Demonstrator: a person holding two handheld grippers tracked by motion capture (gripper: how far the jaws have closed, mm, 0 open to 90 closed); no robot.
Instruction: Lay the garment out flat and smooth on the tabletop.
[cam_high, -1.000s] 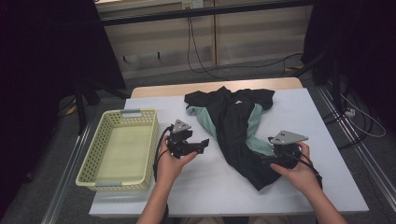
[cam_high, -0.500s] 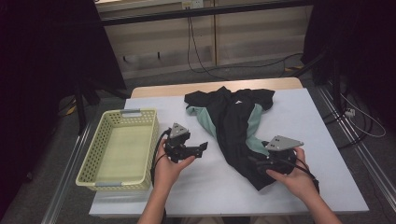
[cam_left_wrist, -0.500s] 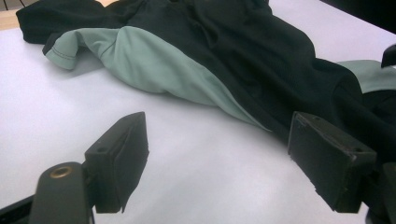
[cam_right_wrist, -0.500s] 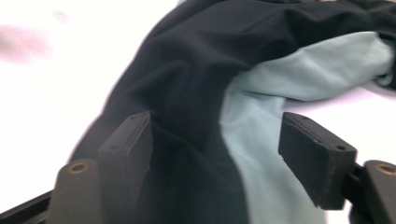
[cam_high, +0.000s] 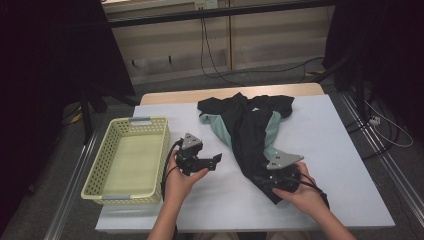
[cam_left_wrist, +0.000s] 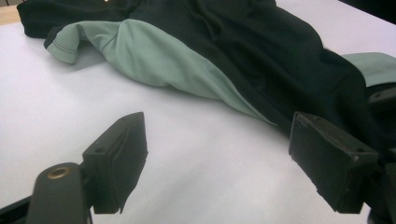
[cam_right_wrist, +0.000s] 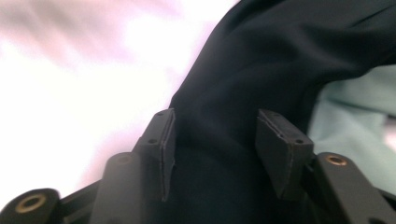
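Observation:
A black garment (cam_high: 248, 131) with mint-green panels lies crumpled on the white table, running from the back centre to the front right. My right gripper (cam_high: 264, 181) sits on its near end. In the right gripper view the jaws (cam_right_wrist: 215, 144) have just been closing, with a fold of black fabric (cam_right_wrist: 280, 60) between them and a gap still showing at the pads. My left gripper (cam_high: 216, 161) hovers left of the garment, open and holding nothing. Its jaws (cam_left_wrist: 224, 163) stand wide over bare table, facing the garment (cam_left_wrist: 261, 42).
A pale yellow mesh basket (cam_high: 95, 165) stands empty at the table's left edge, close to my left hand. Bare white table (cam_high: 335, 150) extends to the right of the garment and in front of it. Cables and dark stands lie on the floor beyond.
My right gripper has slid left and slightly down onto the garment's near end, and its jaws have narrowed around the fabric. The left gripper has stayed put.

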